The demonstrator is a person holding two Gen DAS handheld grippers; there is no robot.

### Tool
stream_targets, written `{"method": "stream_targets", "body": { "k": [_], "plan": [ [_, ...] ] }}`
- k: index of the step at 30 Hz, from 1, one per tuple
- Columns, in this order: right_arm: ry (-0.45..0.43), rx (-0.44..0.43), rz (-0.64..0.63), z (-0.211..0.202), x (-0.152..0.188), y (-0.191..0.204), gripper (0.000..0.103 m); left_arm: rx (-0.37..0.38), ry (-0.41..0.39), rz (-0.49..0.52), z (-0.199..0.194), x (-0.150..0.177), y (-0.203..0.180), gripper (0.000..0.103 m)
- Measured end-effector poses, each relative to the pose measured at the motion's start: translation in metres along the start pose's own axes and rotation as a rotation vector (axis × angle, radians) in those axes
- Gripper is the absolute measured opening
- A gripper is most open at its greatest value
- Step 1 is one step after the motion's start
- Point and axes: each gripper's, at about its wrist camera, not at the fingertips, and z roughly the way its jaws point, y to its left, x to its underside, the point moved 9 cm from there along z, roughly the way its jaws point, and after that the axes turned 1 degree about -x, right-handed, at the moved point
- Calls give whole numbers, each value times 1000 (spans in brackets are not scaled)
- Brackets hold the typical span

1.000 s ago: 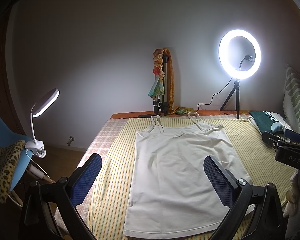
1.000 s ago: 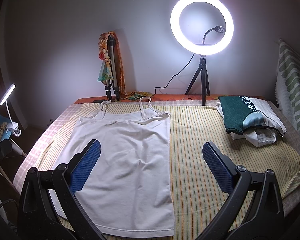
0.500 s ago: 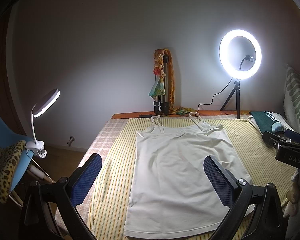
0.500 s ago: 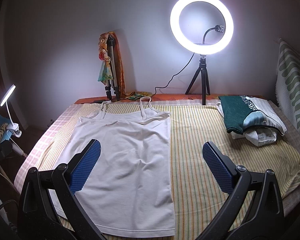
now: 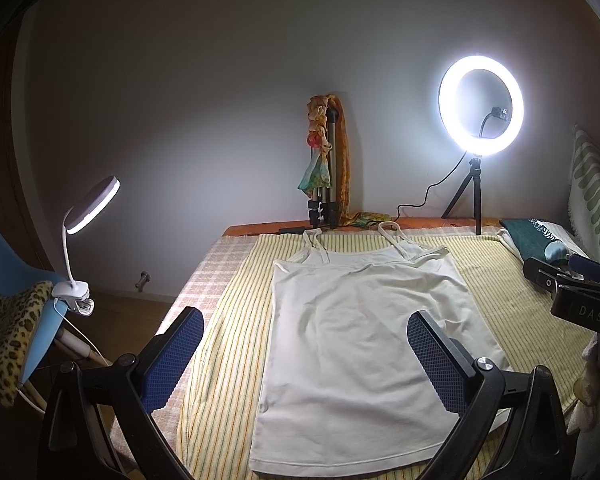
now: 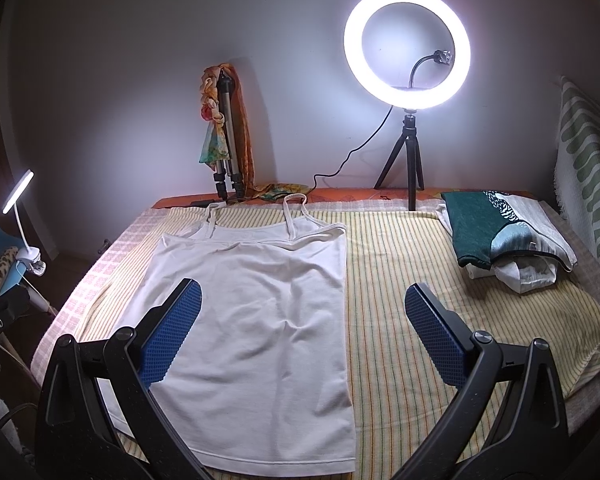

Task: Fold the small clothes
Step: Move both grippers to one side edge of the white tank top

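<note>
White camisole [image 5: 364, 336] flat at frame centre on striped bedspread [image 5: 500, 280], long axis running from lower edge toward straps at top. Left gripper [image 5: 304, 360] straddling the hem, nearer; right gripper [image 6: 300, 336] offset toward its right edge. Both jaws wide apart, empty.

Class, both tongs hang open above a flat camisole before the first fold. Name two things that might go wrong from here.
1. The thin straps lie loose at the far end of the camisole; they may trail out of a fold.
2. The striped cloth beneath could get pinched with the hem, so it might lift too.
</note>
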Motion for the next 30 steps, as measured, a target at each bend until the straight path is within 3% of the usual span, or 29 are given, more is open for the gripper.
{"method": "stream_targets", "body": {
  "k": [7,13,19,25,30],
  "plan": [
    [24,-72,-17,13,-11,18,103,7,51,-32,14,17,15,102],
    [37,-125,-42,27,-26,35,103,30,120,-70,29,48,36,94],
    [88,-215,-96,51,-30,65,103,99,229,-198,45,82,56,78],
    [61,-311,-92,71,-41,95,103,155,316,-289,53,111,60,65],
    [146,-389,-100,102,-53,126,103,177,381,-340,60,139,61,50]
  ]
}}
